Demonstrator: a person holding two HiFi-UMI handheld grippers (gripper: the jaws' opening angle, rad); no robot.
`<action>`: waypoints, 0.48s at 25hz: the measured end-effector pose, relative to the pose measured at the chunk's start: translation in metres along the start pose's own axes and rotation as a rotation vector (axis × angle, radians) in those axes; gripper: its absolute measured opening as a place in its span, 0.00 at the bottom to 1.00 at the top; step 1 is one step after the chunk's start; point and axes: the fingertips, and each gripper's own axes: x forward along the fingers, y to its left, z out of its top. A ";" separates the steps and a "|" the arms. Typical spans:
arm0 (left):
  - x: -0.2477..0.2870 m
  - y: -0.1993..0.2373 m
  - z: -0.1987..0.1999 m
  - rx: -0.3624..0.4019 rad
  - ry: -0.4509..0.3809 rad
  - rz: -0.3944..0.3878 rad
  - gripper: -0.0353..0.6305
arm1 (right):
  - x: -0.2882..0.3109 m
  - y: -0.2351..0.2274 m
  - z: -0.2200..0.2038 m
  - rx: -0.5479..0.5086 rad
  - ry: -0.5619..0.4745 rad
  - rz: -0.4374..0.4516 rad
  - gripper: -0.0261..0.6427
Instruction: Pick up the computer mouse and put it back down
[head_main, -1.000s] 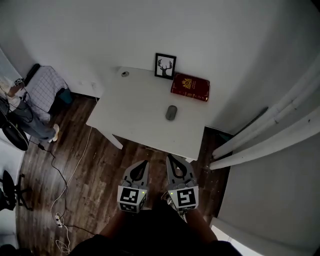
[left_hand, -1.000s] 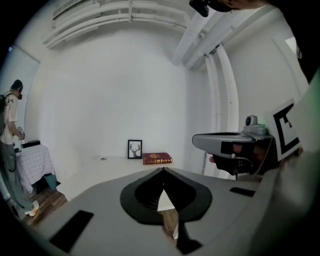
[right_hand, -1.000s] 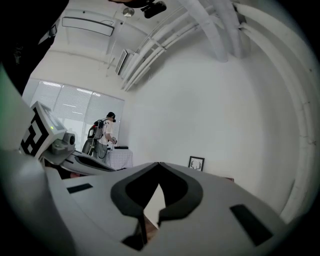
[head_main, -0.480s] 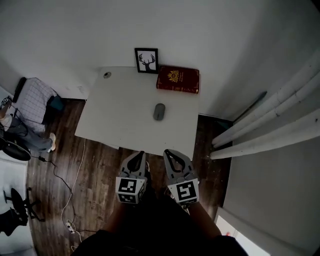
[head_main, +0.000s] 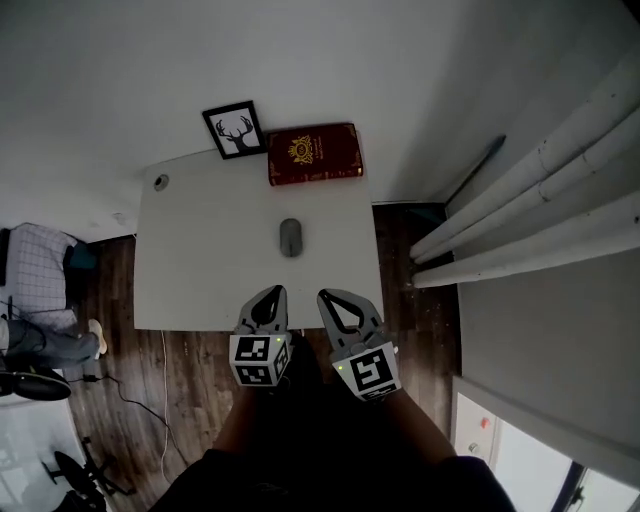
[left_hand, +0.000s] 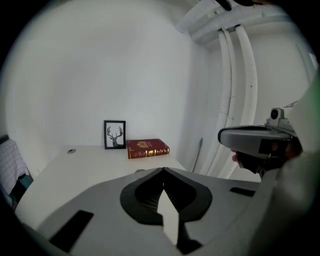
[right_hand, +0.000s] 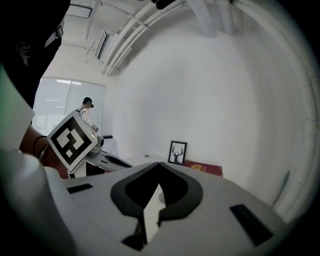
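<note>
With the mouse lying untouched on the middle of the table and the left gripper and right gripper both clenched empty near its front edge, the reach seemed in hand, and one gripper would next need opening over the mouse.

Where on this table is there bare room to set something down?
The table is bare on its left, from the small round object at the back to the front edge. Crowded back centre and right: deer picture, red book, computer mouse before them.
</note>
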 end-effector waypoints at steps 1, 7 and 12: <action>0.008 0.006 0.000 0.005 0.013 -0.013 0.05 | 0.006 -0.005 -0.001 0.007 0.014 -0.021 0.07; 0.048 0.027 -0.002 0.048 0.084 -0.113 0.06 | 0.035 -0.019 -0.009 0.034 0.070 -0.100 0.07; 0.064 0.041 -0.008 0.054 0.107 -0.157 0.06 | 0.065 -0.015 -0.031 0.064 0.117 -0.103 0.07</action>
